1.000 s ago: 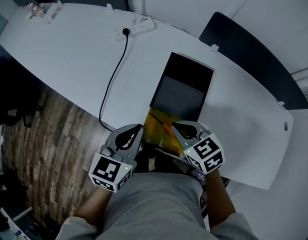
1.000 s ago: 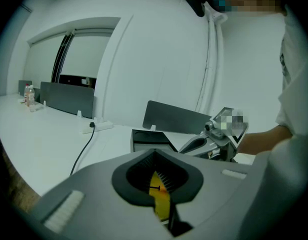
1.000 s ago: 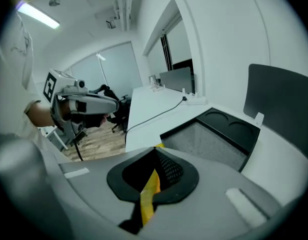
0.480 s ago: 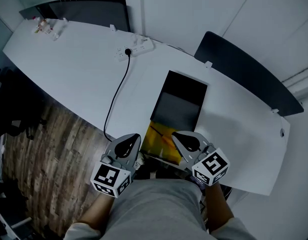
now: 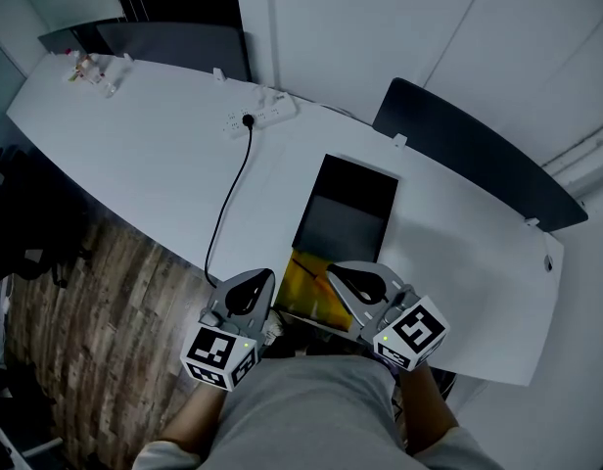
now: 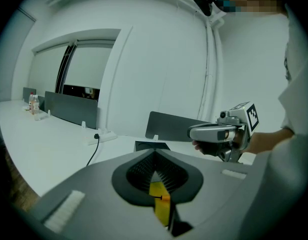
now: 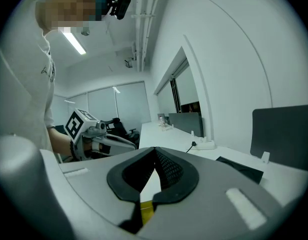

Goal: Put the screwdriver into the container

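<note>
Claws empty: left claw [image 5: 263, 278] and right claw [image 5: 336, 273] both pressed together.
The container [image 5: 346, 225] lies straight ahead, long axis pointing away, beyond the yellow object [image 5: 306, 284] between them; screwdriver not discernible.

A white power strip [image 5: 264, 116] lies on the white tabletop [image 5: 135, 150], its black cable [image 5: 230, 189] trailing off the near edge above the wood-plank floor [image 5: 111, 292].
</note>
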The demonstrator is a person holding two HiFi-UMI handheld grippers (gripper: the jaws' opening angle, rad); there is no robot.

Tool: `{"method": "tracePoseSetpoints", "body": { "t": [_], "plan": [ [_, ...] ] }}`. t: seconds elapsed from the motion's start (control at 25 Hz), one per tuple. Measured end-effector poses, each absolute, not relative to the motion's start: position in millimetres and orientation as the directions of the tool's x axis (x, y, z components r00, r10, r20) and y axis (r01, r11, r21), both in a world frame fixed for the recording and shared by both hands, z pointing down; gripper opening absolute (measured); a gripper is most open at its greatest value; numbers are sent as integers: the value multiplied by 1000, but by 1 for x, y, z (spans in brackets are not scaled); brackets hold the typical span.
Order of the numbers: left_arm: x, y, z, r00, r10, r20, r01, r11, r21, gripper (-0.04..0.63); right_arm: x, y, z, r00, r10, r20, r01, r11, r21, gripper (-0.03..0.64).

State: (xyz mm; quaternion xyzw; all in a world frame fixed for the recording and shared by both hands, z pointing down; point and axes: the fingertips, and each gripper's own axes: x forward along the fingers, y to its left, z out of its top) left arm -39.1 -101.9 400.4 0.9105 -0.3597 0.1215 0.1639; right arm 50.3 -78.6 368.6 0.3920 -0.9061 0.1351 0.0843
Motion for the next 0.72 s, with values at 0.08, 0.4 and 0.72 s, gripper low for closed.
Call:
{"method": "tracePoseSetpoints", "body": {
  "t": [0.08, 0.4, 0.72],
  "plan": [
    [-37, -103, 399, 712, -616, 337, -695, -688, 210, 2, 51, -80, 372, -675, -687, 268, -736, 652, -182, 15],
    [-37, -104, 397, 712, -611, 345, -692, -695, 197, 2, 51, -80, 385, -669, -670, 323, -739, 649, -183, 14],
    [-38, -103, 397, 713, -608, 350, -690, -697, 193, 2, 47, -83, 394, -668, -665, 334, -740, 642, -203, 14]
  ]
}}
